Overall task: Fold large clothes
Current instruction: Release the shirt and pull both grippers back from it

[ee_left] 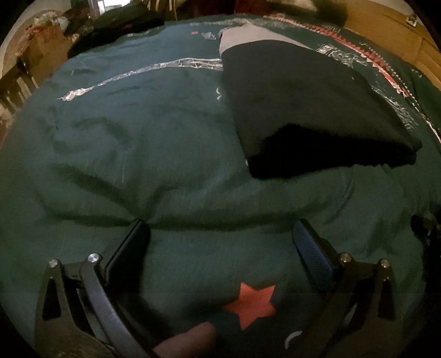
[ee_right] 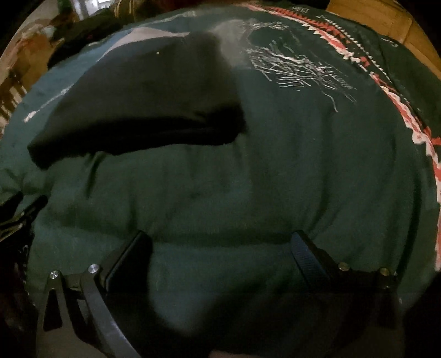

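Note:
A black garment (ee_left: 308,107) lies folded in a thick rectangle on a dark green bedspread (ee_left: 137,143), with a grey band at its far end. In the left wrist view it sits ahead and to the right of my left gripper (ee_left: 220,228), which is open, empty and close above the bedspread. In the right wrist view the black garment (ee_right: 143,104) lies ahead and to the left of my right gripper (ee_right: 222,239), which is also open and empty, near the bedspread (ee_right: 303,165).
The bedspread has white stitched patterns, a red star (ee_left: 252,303) and a red-and-white zigzag border (ee_right: 413,132). Wooden floor (ee_right: 386,19) shows beyond the right edge. Dark clothes (ee_left: 110,27) and clutter lie at the far left.

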